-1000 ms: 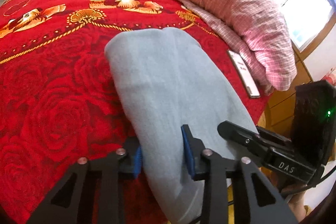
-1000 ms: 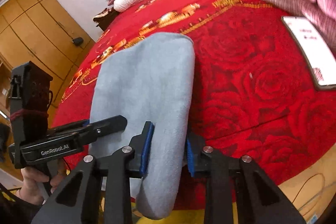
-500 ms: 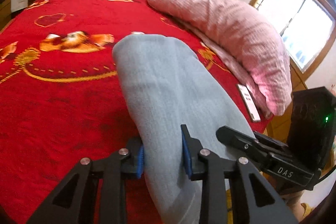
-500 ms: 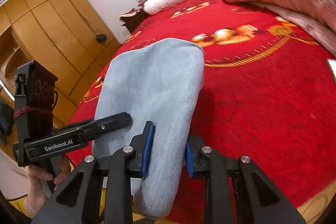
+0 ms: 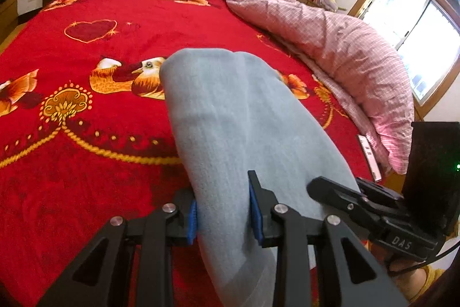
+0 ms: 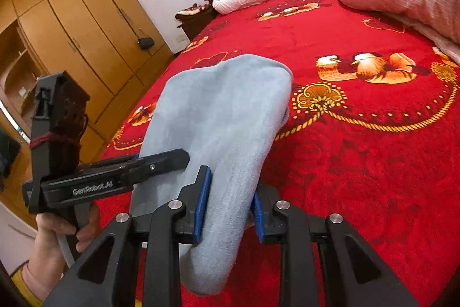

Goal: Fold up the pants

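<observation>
**Pants run away at 12 o'clock, pinched at the near end by 2 grippers**

The grey-blue pants [image 5: 230, 117] are stretched as a folded band whose long axis leads from the grippers toward 12 o'clock, over the red bedspread [image 5: 86, 163]. The left gripper [image 5: 222, 216] is clamped on the band's left edge; its blue pads [image 5: 192, 216] press the cloth from both sides. The right gripper [image 6: 228, 205] is clamped on the opposite edge, and in its own view the left gripper sits at 9 o'clock, just beside it. Both are equally near, at the same end. The far end is rounded and looks lifted or draped; whether it touches the bedspread I cannot tell. A pink quilt [image 5: 345, 48] lies at 2 o'clock, well apart.
</observation>
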The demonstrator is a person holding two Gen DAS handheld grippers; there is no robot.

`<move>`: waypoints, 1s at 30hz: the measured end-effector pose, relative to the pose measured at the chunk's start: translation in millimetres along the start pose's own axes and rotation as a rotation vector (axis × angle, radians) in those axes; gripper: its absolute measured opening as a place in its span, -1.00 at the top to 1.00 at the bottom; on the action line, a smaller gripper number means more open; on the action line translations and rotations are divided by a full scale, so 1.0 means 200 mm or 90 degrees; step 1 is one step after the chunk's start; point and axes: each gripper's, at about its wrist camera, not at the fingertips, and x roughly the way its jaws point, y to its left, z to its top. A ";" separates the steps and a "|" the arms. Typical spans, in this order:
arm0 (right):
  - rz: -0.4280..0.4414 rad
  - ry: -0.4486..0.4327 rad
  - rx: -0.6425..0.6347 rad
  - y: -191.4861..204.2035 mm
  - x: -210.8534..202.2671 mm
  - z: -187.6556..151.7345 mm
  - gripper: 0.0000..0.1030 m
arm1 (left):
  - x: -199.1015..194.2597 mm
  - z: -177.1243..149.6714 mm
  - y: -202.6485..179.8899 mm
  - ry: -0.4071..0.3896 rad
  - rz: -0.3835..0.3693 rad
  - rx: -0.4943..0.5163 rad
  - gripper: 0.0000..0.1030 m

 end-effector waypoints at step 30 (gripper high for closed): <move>-0.093 0.059 -0.088 -0.16 0.10 -0.20 0.19 | -0.04 -0.36 0.05 -0.041 0.185 -0.075 -0.30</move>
